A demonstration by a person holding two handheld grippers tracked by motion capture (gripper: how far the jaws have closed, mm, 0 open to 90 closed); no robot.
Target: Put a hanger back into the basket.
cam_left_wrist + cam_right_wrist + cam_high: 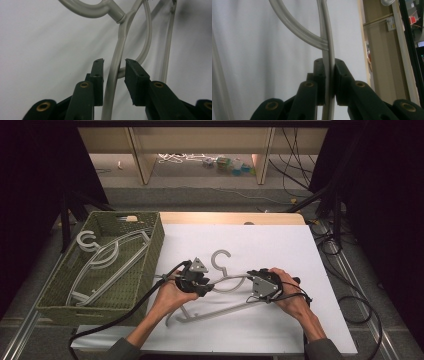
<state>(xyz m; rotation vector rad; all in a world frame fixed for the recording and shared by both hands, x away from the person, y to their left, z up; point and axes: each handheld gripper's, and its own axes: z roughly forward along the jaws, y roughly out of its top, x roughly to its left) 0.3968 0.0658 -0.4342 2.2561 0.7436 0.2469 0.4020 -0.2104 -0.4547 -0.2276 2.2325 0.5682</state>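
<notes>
A grey plastic hanger (pixel 220 307) lies on the white table top (pixel 280 245), its hook (pixel 220 257) pointing away from me. My left gripper (pixel 209 287) is at the hanger's left shoulder. In the left gripper view the hanger's arm (pixel 120 42) runs between the jaws of the left gripper (pixel 113 75), which stand apart with a gap on each side. My right gripper (pixel 252 292) is at the right shoulder. In the right gripper view the right gripper (pixel 329 75) has its pads pressed on the hanger's arm (pixel 294 27).
A green woven basket (pixel 155 245) stands at the table's left and holds more grey hangers (pixel 107 257). Beyond the table are a wooden shelf frame (pixel 145 165) and cables on the floor. A black cable (pixel 115 322) trails from the left gripper over the table's front edge.
</notes>
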